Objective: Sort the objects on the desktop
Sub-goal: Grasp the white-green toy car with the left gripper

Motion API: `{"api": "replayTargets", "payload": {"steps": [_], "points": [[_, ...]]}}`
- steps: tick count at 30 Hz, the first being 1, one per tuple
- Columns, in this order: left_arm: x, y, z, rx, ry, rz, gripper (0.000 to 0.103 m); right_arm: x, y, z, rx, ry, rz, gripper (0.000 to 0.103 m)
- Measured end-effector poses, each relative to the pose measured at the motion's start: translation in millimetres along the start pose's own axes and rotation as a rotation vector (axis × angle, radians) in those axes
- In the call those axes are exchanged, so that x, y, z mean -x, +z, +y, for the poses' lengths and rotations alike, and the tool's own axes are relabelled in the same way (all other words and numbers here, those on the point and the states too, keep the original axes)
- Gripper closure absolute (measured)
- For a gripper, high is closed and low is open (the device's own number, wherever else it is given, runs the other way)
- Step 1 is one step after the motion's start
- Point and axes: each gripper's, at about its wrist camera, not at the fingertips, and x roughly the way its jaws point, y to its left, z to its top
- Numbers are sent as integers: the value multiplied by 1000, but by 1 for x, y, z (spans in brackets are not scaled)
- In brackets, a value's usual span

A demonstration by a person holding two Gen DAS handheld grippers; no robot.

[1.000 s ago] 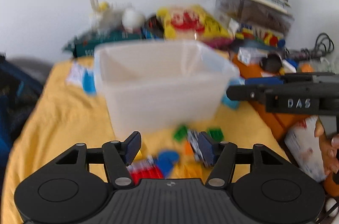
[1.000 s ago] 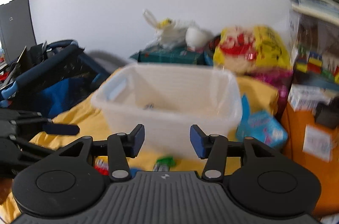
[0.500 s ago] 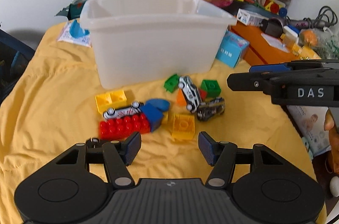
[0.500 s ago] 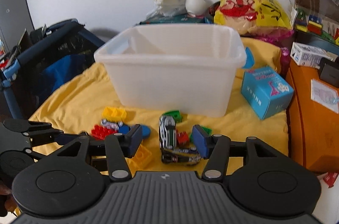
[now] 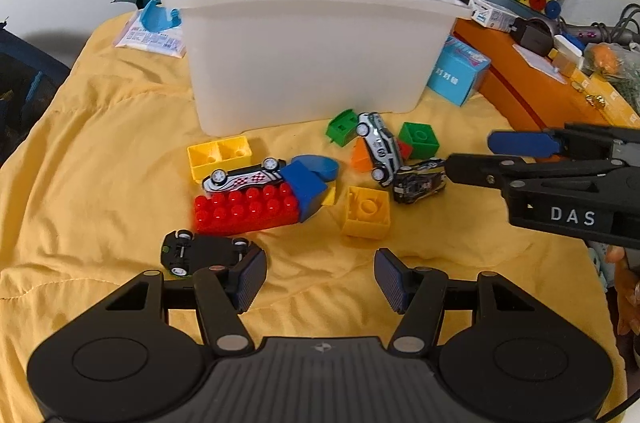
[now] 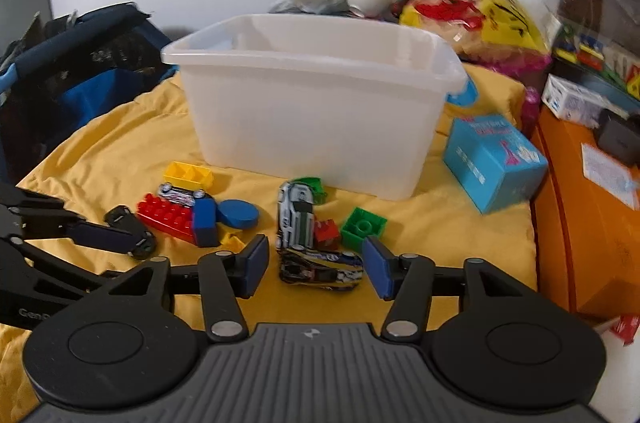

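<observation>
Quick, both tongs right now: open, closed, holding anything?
Left tongs: open, holding nothing, above the yellow cloth.
Right tongs: open, holding nothing, straddling the black-and-yellow toy car.

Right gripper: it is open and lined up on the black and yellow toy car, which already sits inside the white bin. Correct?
Not quite. The right gripper is open and lined up on the black and yellow toy car, but the right wrist view shows the car lying on the yellow cloth in front of the white bin, not inside.
</observation>
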Motion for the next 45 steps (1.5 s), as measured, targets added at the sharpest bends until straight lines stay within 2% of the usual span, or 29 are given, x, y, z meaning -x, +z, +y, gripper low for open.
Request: {"api": "replayTargets", "payload": {"steps": [5, 9, 14, 17, 21, 25, 27, 29, 30, 31, 35, 36, 38, 41, 43, 45], "points": [[-5, 0, 1, -23, 17, -5, 40, -12, -9, -9, -45, 41, 66, 46], [-15, 2, 2, -30, -22, 18, 48, -23, -13, -6, -40, 23, 119, 52], [-25, 9, -13, -54, -116, 28, 49, -21, -15, -5, 42, -49, 104, 52], [-34, 16, -28, -97, -106, 32, 49, -18, -14, -13, 47, -49, 104, 51], [-30, 32, -36, -123, -102, -13, 50, -16, -18, -20, 36, -51, 103, 51], [-48, 63, -37, -38, -141, 0, 50, -19, -25, -21, 22, -49, 110, 50], [-64, 75, -46, -84, -107, 10, 50, -17, -28, -22, -10, -39, 108, 50], [-80, 80, -51, -114, -110, 42, 57, -16, -29, -21, -22, -38, 105, 50], [-84, 81, -50, -117, -116, 46, 70, -16, -29, -21, -19, -39, 106, 49], [-85, 80, -48, -104, -132, 37, 71, -16, -28, -20, -15, -41, 106, 49], [-74, 80, -39, -73, -160, 12, 76, -17, -24, -17, 17, -26, 80, 47], [-66, 80, -35, -56, -177, 9, 82, -19, -23, -16, 33, -15, 74, 46], [-49, 81, -26, -29, -200, -5, 82, -27, -21, -13, 85, -3, 69, 45], [-15, 75, -15, -23, -235, -23, 82, -39, -20, -8, 188, 9, 89, 33], [5, 62, -7, -36, -255, -7, 82, -46, -20, -7, 254, 23, 92, 33], [14, 44, 2, -20, -269, 41, 82, -53, -19, -8, 305, 37, 94, 32]]}}
